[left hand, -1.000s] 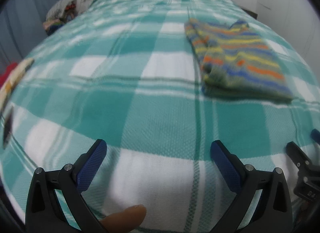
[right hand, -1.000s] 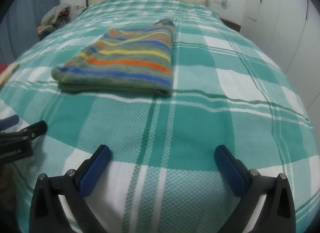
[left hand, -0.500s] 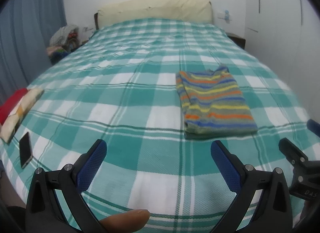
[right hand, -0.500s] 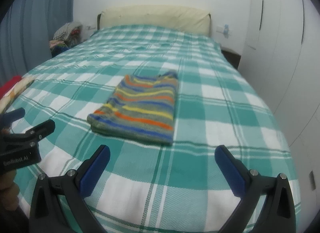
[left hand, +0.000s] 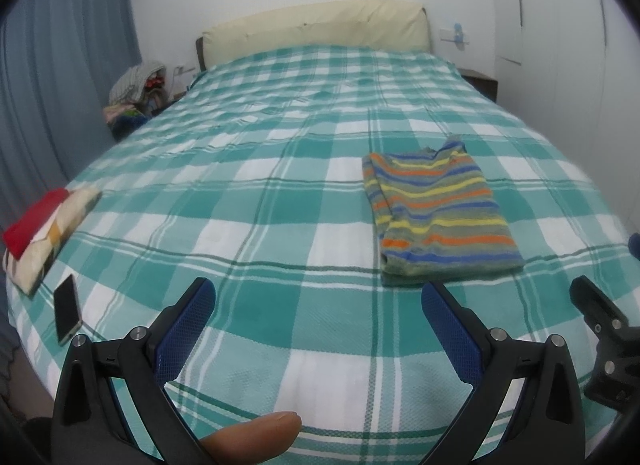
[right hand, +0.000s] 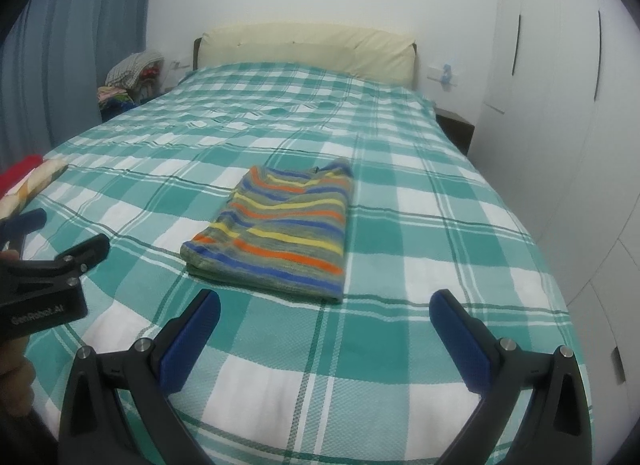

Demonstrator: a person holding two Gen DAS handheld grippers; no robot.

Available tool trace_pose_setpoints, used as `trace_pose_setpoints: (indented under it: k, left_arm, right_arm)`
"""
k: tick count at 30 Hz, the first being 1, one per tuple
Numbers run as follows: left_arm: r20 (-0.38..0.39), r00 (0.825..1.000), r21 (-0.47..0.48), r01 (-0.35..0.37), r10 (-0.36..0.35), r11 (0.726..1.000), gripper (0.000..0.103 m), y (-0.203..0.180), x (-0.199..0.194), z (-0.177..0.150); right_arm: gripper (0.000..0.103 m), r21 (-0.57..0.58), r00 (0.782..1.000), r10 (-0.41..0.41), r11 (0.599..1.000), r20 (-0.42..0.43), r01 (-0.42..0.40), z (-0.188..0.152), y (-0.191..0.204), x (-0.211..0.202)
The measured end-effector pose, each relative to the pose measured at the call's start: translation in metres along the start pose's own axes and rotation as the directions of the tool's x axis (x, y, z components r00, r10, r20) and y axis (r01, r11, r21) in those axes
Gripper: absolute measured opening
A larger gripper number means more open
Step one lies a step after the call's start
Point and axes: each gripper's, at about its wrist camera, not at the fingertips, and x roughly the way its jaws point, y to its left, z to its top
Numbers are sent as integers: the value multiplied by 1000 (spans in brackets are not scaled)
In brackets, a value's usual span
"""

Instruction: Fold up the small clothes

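Observation:
A striped garment (left hand: 436, 217), grey-green with orange, yellow and blue bands, lies folded flat on the green-and-white checked bed (left hand: 260, 185); it also shows in the right wrist view (right hand: 280, 233). My left gripper (left hand: 318, 305) is open and empty, held above the bed's near edge, left of and nearer than the garment. My right gripper (right hand: 324, 315) is open and empty, held above the bed just in front of the garment. Each gripper shows at the edge of the other's view.
A folded red and patterned cloth (left hand: 44, 229) and a phone (left hand: 67, 309) lie at the bed's left edge. A pile of clothes (left hand: 136, 93) sits by the curtain at the far left. White wardrobe doors (right hand: 560, 105) stand along the right.
Both grippers have pulled back and risen away from the folded garment, so more of the bed and room shows. Both stayed open; the garment has not moved.

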Motion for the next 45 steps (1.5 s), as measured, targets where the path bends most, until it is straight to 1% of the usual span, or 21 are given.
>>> trace_pose_setpoints:
  k: [6,13,26,30,37,45]
  left_arm:
    - [-3,1000,-4,6,-6,1000,103,0,1,0]
    - [-11,1000,2,9,-9,1000,103,-1,1,0]
    - [-15,1000,8,13,-13,1000,103,-3,0,-1]
    - [-13,1000,9,12,-12,1000,103,-3,0,0]
    - [2,1000,11,-9,9,1000,103,-2,-2,-2]
    - [-18,1000,18,7,-7,1000,103,-5,0,-2]
  right_arm:
    - [103,-15,1000,5,1000,2,-5,0,3,-5]
    - [103,-9,1000,-5,1000,-3,5,1,4,-6]
    - [103,-2,1000,5,1000,-13,-5,0,3,-6]
    - [103,-2,1000,17,1000,-15,-17,0,4,-6]
    - [103,15,1000,3,1000,-20,-3,-1,1,-3]
    - [103,13,1000,6,1000,-17,-5,0,-1,-1]
